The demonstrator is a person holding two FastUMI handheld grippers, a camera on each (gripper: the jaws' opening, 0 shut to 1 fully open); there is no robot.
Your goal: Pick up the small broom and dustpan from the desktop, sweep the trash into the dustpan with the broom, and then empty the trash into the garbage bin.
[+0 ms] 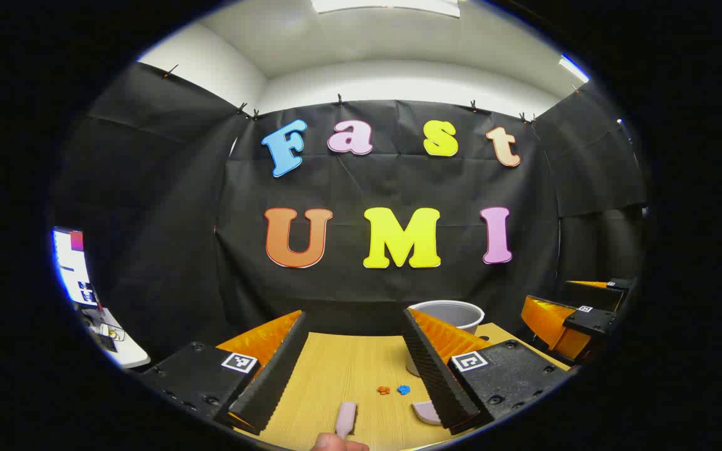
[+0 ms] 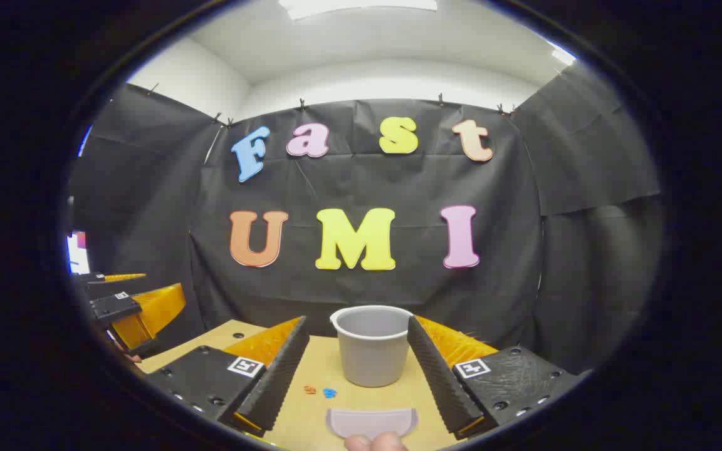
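Note:
Between the open fingers of my left gripper [image 1: 353,314] a pale pink handle [image 1: 345,418], likely the small broom's, lies on the wooden desktop [image 1: 336,369]. A pale pink dustpan [image 1: 425,411] shows partly behind the right finger. Two bits of trash, orange [image 1: 383,390] and blue [image 1: 403,389], lie past them. In the right gripper view the dustpan [image 2: 370,421] lies flat below my open right gripper [image 2: 358,321], with the grey garbage bin [image 2: 371,344] upright behind it and the trash [image 2: 329,393] to its left. Neither gripper holds anything.
The bin [image 1: 452,312] stands at the desk's far right in the left gripper view, near the right gripper [image 1: 577,326]. The left gripper [image 2: 135,313] is at the far left of the right gripper view. A fingertip [image 2: 376,442] shows at the bottom edge. A lit screen [image 1: 73,266] stands off to the left.

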